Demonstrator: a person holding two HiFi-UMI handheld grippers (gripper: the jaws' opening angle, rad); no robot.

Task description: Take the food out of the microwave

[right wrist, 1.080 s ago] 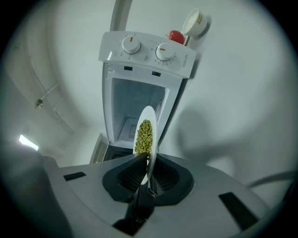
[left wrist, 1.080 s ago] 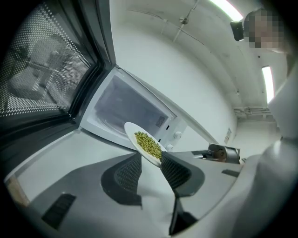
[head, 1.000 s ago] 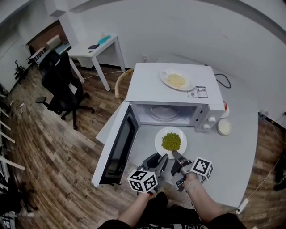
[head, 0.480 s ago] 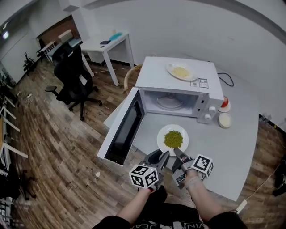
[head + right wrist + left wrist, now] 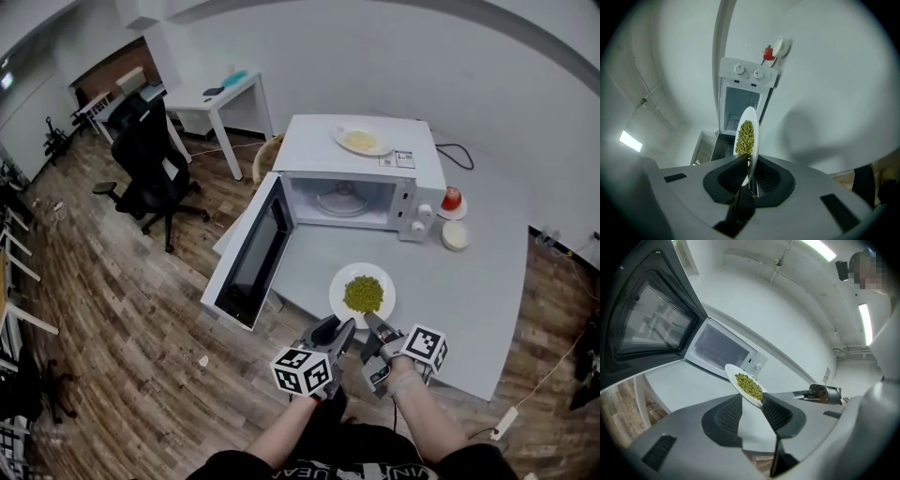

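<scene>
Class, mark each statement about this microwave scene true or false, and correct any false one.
1. The door of the microwave stands open. True.
2. The right tool is shut on the rim of the plate of green peas. True.
3. The plate of green peas sits inside the microwave. False: it is outside, in front of the opening.
4. The left tool is shut. False: its jaws stand apart.
5. Nothing lies on top of the microwave. False: a second plate with pale food lies there.
</scene>
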